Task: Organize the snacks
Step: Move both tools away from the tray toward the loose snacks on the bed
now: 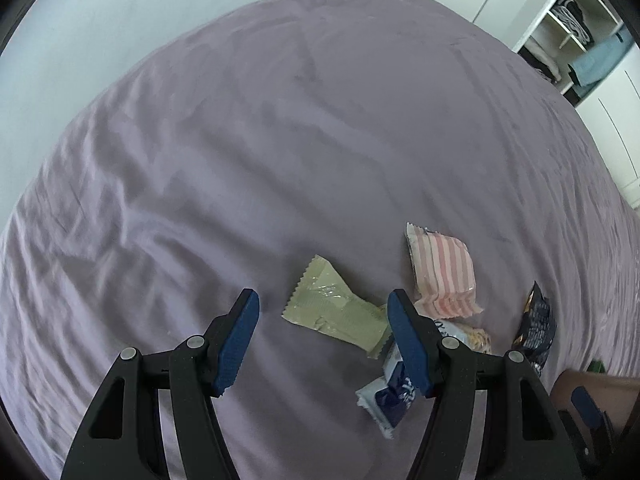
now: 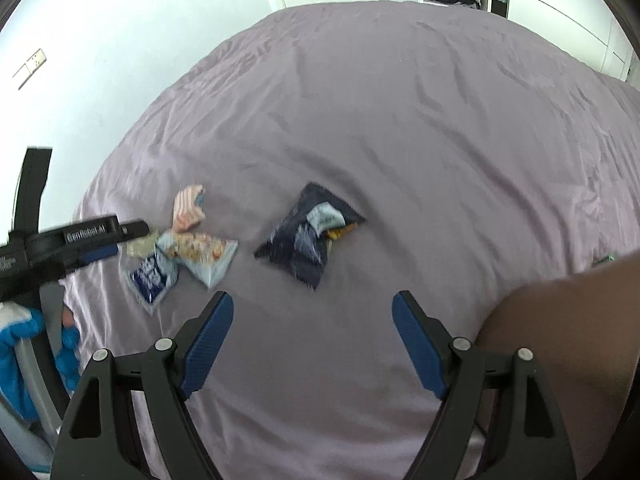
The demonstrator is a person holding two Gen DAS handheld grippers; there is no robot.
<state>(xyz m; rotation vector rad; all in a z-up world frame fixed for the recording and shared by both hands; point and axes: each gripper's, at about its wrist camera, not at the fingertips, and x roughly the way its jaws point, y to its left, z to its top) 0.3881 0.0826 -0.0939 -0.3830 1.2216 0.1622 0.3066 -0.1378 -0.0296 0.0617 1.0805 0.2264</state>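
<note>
A wide bed covered in a wrinkled mauve sheet (image 1: 280, 140) fills the room's middle, with a plain white wall (image 1: 100, 40) behind it and white wardrobe doors (image 2: 560, 4) at the far side, where an open white shelf unit holding folded clothes (image 1: 568, 24) stands beside them. The snacks lie scattered near the bed's close edge. A dark navy crinkled snack bag (image 2: 310, 234) lies by itself, well apart from the rest. A pink-and-white striped wrapper (image 1: 442, 268) sits at the far side of the cluster, with a pale olive-green sachet with zigzag ends (image 1: 334, 304) just beside it. Nearer are a light blue packet printed with pale snack pieces (image 2: 204, 254) and a small blue-and-white pouch (image 1: 390, 394), overlapping one another. A brown rounded object (image 2: 560, 340) at the edge of the right view is too blurred to identify. The left gripper (image 1: 324, 308), black with blue ribbed pads, hangs over the green sachet with its jaws about half spread and nothing between them; its right pad overlaps the sachet's end in the view, though contact cannot be told. The right gripper (image 2: 312, 312) stands wide apart over bare sheet, short of the navy bag, holding nothing.
</note>
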